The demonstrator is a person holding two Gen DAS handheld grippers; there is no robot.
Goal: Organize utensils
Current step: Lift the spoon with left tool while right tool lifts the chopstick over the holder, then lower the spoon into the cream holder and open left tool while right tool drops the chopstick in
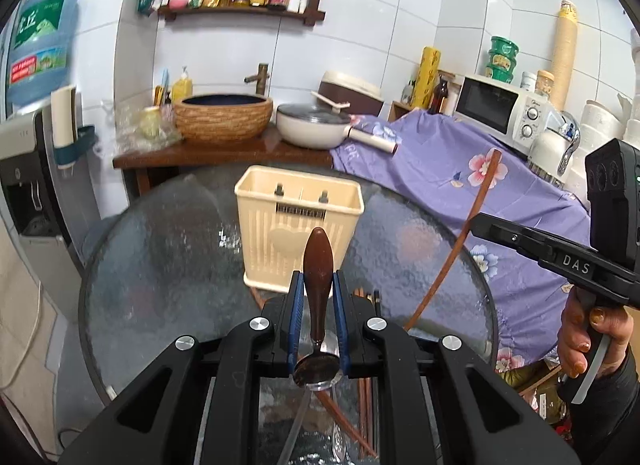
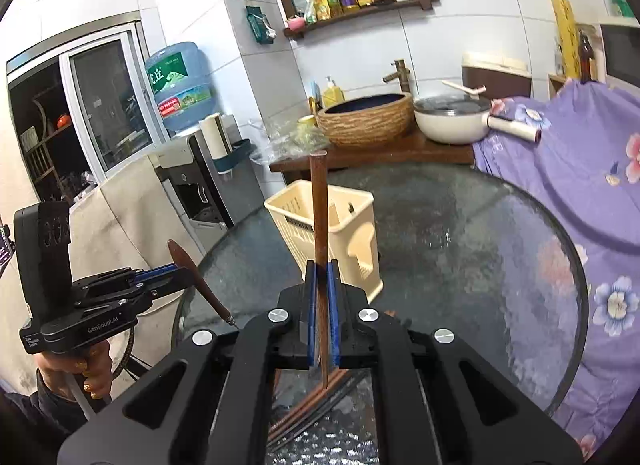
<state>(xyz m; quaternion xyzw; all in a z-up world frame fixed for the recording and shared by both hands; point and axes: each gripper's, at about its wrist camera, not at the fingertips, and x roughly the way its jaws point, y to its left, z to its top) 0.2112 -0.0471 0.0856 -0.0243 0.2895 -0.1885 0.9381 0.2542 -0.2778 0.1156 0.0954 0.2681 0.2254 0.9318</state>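
Note:
My left gripper (image 1: pixel 316 285) is shut on a spoon with a brown wooden handle (image 1: pixel 317 265), handle pointing forward, metal bowl toward the camera; it also shows in the right wrist view (image 2: pixel 192 269). My right gripper (image 2: pixel 322 269) is shut on a brown wooden chopstick (image 2: pixel 319 201) held upright; it shows in the left wrist view (image 1: pixel 460 241) too. A cream slotted utensil holder (image 1: pixel 298 221) stands on the round glass table (image 1: pixel 160 265), just ahead of both grippers (image 2: pixel 332 225). More chopsticks (image 1: pixel 366 397) lie on the table below the left gripper.
A wooden counter (image 1: pixel 224 151) behind the table holds a woven basin (image 1: pixel 224 115) and a white pan (image 1: pixel 312 125). A purple floral cloth (image 1: pixel 460 169) covers things at the right, with a microwave (image 1: pixel 504 109). A water dispenser (image 1: pixel 28 169) stands at the left.

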